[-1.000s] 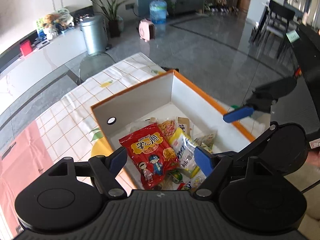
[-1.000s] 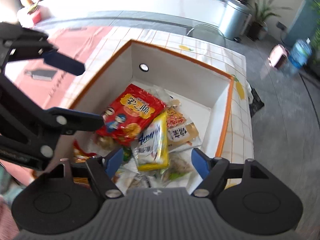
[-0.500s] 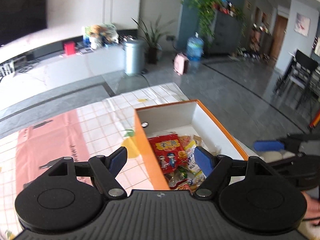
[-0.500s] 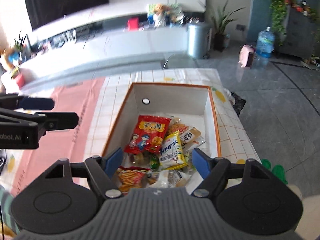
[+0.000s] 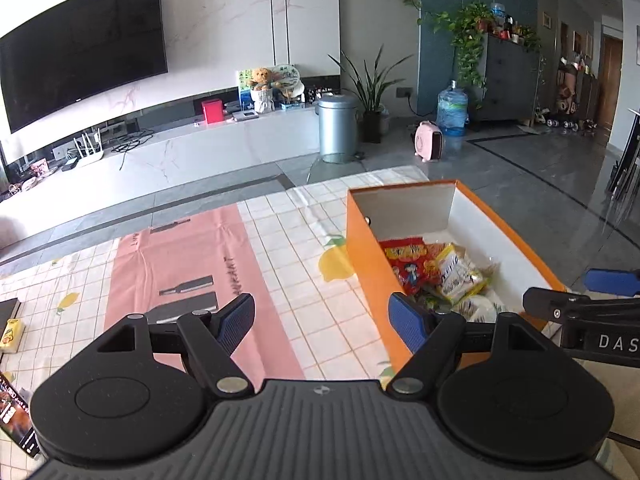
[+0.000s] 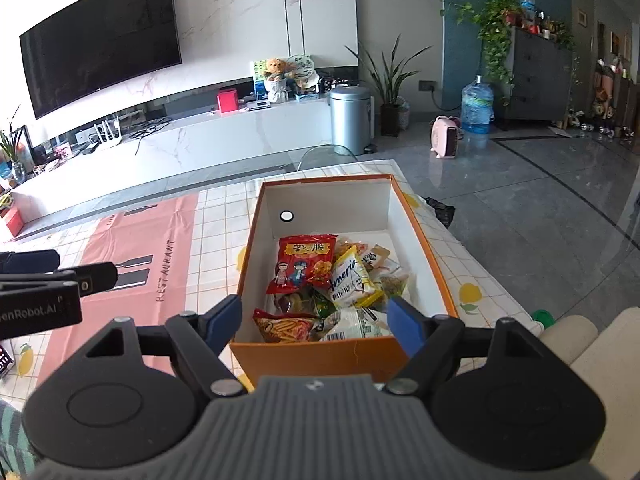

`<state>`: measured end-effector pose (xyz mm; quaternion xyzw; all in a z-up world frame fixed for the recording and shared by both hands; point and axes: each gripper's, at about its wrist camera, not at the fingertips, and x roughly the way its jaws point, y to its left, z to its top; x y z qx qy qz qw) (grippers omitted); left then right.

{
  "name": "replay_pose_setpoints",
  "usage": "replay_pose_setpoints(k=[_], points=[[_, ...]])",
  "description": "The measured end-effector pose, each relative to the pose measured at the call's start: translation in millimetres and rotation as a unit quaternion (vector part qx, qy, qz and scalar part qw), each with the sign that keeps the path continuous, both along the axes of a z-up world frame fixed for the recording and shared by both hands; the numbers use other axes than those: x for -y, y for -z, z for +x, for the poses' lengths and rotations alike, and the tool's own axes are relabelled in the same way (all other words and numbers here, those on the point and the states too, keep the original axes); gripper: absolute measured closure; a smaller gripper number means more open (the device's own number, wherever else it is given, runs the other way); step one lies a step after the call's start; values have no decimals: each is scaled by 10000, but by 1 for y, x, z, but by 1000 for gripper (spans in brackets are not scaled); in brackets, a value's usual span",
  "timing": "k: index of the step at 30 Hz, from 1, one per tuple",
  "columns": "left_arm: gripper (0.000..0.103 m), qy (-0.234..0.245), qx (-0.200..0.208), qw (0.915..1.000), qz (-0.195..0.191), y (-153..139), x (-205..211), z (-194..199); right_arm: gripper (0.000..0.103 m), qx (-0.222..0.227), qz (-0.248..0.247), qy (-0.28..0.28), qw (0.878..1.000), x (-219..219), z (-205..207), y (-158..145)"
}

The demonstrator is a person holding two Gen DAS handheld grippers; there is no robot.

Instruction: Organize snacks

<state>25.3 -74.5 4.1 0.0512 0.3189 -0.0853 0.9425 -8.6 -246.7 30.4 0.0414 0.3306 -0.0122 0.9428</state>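
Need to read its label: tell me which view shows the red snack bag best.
Right wrist view: the red bag lies face-up in the box, whole front visible. The left wrist view shows the same bag from the side, with the box wall hiding its lower part.

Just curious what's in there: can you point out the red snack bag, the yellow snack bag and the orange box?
red snack bag (image 6: 306, 264), right wrist view, front face.
yellow snack bag (image 6: 352, 280), right wrist view, middle.
orange box (image 6: 316, 354), right wrist view, near outer wall.
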Motion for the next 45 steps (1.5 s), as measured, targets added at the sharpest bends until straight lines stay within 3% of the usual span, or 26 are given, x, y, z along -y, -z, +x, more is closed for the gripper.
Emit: replay_pose_setpoints(k=[16, 45], points=[[14, -91, -305, 9993, -179, 21, -18, -14, 22, -160, -271, 118, 9994, -28, -17, 20], [14, -220, -343, 9988, -272, 18, -26, -13, 22, -135, -293, 78, 9994, -34, -13, 17]])
